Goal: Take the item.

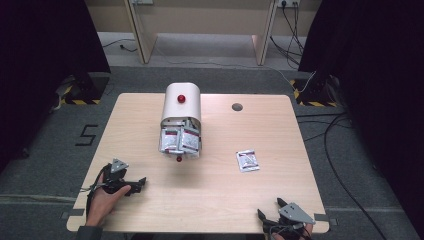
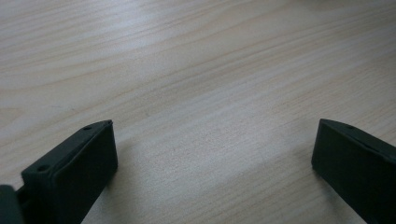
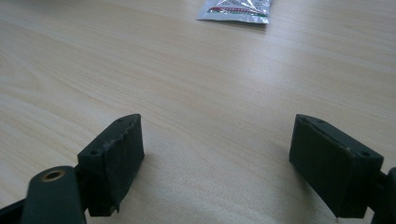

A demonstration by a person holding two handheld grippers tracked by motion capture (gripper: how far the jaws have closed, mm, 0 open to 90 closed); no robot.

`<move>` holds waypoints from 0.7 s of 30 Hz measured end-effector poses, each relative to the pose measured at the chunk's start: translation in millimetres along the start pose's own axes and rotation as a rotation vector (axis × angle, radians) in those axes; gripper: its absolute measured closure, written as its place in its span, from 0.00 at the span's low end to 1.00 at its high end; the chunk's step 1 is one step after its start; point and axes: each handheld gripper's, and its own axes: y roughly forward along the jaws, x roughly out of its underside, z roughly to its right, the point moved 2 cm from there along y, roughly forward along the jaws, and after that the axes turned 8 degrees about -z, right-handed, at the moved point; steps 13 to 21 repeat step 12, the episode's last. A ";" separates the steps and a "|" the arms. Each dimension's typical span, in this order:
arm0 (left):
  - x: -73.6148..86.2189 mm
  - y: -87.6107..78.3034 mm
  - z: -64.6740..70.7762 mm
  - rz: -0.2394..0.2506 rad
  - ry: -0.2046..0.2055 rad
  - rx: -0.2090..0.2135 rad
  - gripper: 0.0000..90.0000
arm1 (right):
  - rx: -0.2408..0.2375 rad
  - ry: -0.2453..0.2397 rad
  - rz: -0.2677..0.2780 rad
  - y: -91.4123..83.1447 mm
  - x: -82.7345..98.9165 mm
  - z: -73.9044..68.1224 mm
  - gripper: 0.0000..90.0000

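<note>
Pale wood-grain worktop [image 1: 210,190] carries a white dispenser box [image 1: 181,102] with a red knob, its open front crammed with silver sachets [image 1: 180,140]. One loose silver sachet [image 1: 247,160] lies flat, well apart from the box, on its right and nearer the person. The right gripper [image 1: 272,210] sits at the near edge, beyond the sachet from the box; its jaws stand wide open with nothing between them, and the sachet's lower edge shows ahead of them in the right gripper view [image 3: 233,11]. The left gripper [image 1: 141,183] rests on the box's near left, jaws likewise wide apart and empty over bare wood.

Judgement: the step in hand is the approach to the loose sachet. It lies thin and flat, so the jaws should come in low, straddle one edge squarely, and close only once a pad is under or firmly against the foil; a glancing contact would likely slide it.
</note>
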 end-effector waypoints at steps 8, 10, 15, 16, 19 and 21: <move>0.1 0.0 0.1 0.000 0.000 0.000 0.00 | -0.003 -0.003 0.004 0.2 0.4 0.4 0.20; 0.1 0.0 0.0 0.000 0.000 0.000 0.00 | -0.005 -0.004 0.001 0.3 0.1 0.5 0.20; 0.0 0.0 0.0 0.000 0.000 0.000 0.00 | -0.008 -0.006 -0.007 0.3 -1.0 0.9 0.20; 0.0 0.0 0.0 0.000 0.000 0.000 0.00 | -0.008 -0.006 -0.007 0.3 -1.0 0.9 0.20; 0.0 0.0 0.0 0.000 0.000 0.000 0.00 | -0.008 -0.006 -0.007 0.3 -1.0 0.9 0.20; 0.0 0.0 0.0 0.000 0.000 0.000 0.00 | -0.008 -0.006 -0.007 0.3 -1.0 0.9 0.20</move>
